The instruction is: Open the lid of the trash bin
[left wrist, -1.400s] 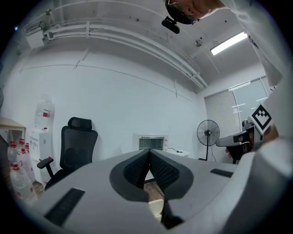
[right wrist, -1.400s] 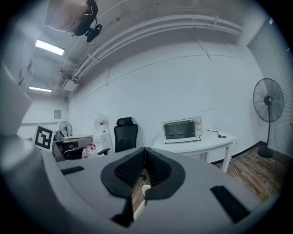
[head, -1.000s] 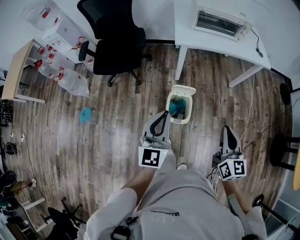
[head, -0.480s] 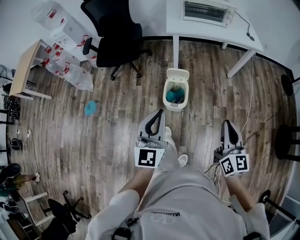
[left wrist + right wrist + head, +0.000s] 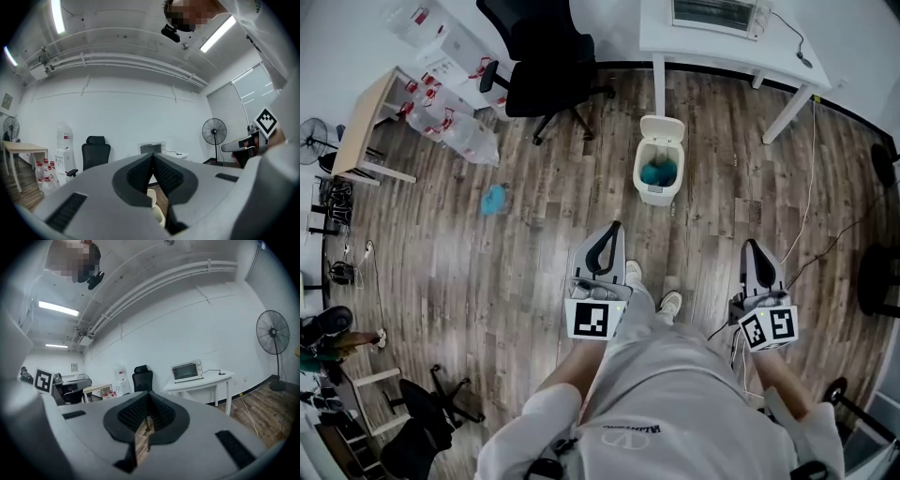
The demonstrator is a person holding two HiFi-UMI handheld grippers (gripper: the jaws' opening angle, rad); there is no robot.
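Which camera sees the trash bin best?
The head view. It shows the whole trash bin from above, with its lid up and something blue inside. The left gripper view catches only a pale sliver of the bin below the jaws. The right gripper view shows none of it.

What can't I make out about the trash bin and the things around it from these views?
- Head view: the teal contents of the trash bin are too small to identify, and so is the blue item lying apart from it.
- Left gripper view: the bin is mostly hidden behind the shut left gripper; only a pale sliver shows.
- Head view: the toaster oven is cut off by the top edge.
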